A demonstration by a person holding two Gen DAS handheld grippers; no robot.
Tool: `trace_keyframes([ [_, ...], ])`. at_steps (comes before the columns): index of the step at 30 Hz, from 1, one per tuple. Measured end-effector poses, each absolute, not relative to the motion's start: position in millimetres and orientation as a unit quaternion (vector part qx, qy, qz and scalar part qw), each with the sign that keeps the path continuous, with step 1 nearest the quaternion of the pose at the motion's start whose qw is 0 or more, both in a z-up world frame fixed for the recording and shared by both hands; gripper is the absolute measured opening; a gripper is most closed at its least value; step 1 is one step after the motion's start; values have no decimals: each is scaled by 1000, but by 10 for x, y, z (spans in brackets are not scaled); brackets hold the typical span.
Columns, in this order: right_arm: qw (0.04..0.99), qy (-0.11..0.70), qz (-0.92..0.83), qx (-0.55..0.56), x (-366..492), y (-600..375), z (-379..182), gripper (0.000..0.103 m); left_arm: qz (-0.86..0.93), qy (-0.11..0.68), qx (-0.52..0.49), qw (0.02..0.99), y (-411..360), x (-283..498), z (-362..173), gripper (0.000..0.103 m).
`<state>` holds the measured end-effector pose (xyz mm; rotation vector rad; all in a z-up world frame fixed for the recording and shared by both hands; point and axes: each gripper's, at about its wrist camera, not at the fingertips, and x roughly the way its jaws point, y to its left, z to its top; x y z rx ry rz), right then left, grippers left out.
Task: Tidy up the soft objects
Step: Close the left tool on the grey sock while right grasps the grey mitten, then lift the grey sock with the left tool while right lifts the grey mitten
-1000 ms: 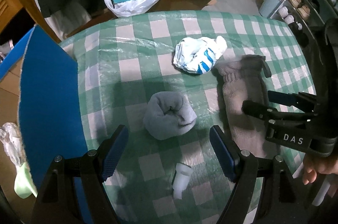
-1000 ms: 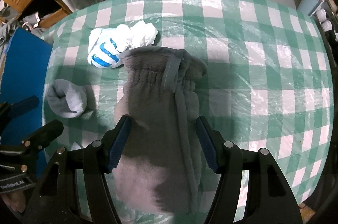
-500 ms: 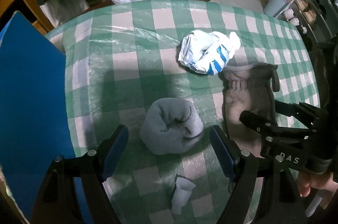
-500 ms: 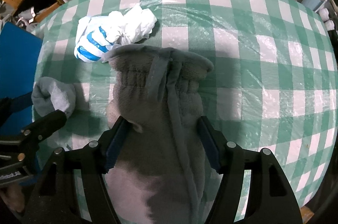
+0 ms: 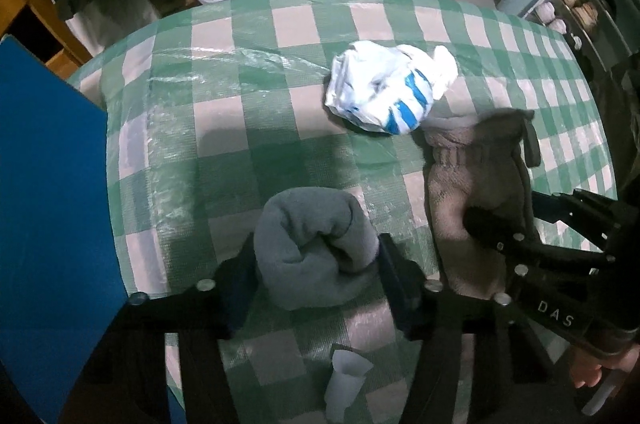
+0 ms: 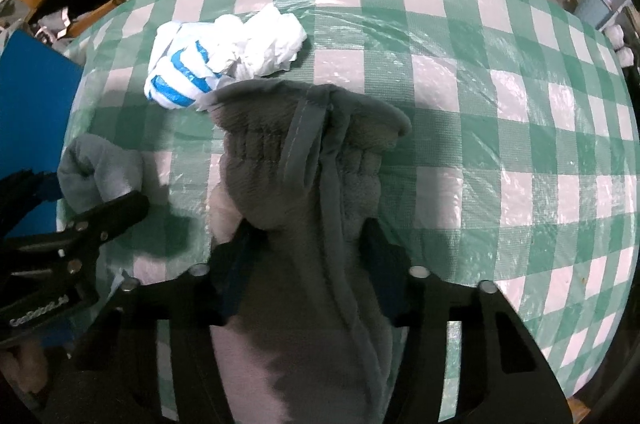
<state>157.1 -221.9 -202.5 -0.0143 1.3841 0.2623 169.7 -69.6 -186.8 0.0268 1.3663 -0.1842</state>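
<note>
Seen from the left wrist, the left claw (image 5: 316, 264) has just been closing and now has its two pads pressed against the flanks of the rolled grey sock (image 5: 314, 248), which sits on the checked table (image 5: 248, 92) — a bundle squeezed across its width so it should stay rolled when lifted. A crumpled white-and-blue plastic bag (image 5: 384, 92) lies farther off on the table, touching the cuff of the brown fleece mitten (image 5: 476, 192), and a small white plastic cup (image 5: 346, 382) lies just below the claw. A blue board (image 5: 48, 208) stands at the table's left edge. From the right wrist, the right claw (image 6: 304, 264) has likewise just been closing and is clamped on the mitten (image 6: 304, 164) at its narrower waist below the elastic cuff, where the soft pile bunches between the pads. The sock (image 6: 96, 172) shows at the left beside the other claw (image 6: 76, 224). Both soft items appear gripped for lifting, likely to be sorted somewhere.
</note>
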Motion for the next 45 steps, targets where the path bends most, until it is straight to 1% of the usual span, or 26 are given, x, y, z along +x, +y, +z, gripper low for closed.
trace_keyframes([
  [1,762,636,122,-7,1569,-2209,-2023,37,-85,631,15,771,-703,1690,-1873,45],
  [2,761,636,124,-8,1566,-2200,-2021,32,-86,631,18,771,-709,1682,-1872,42],
  [4,762,635,127,-12,1548,-2173,-2010,24,-86,628,22,773,-716,1655,-1857,35],
  [5,763,634,126,-13,1541,-2168,-1996,21,-87,627,24,774,-721,1643,-1842,33],
  [6,763,634,126,-14,1535,-2158,-1984,20,-87,626,26,774,-728,1633,-1829,31],
  [8,765,632,127,-16,1524,-2148,-1946,17,-84,622,31,778,-726,1610,-1788,31],
  [24,788,601,135,-1,1327,-2288,-1484,15,-75,594,34,800,-649,1380,-1392,30],
  [45,836,529,148,-9,1015,-2209,-794,14,-60,549,43,833,-576,999,-879,30],
])
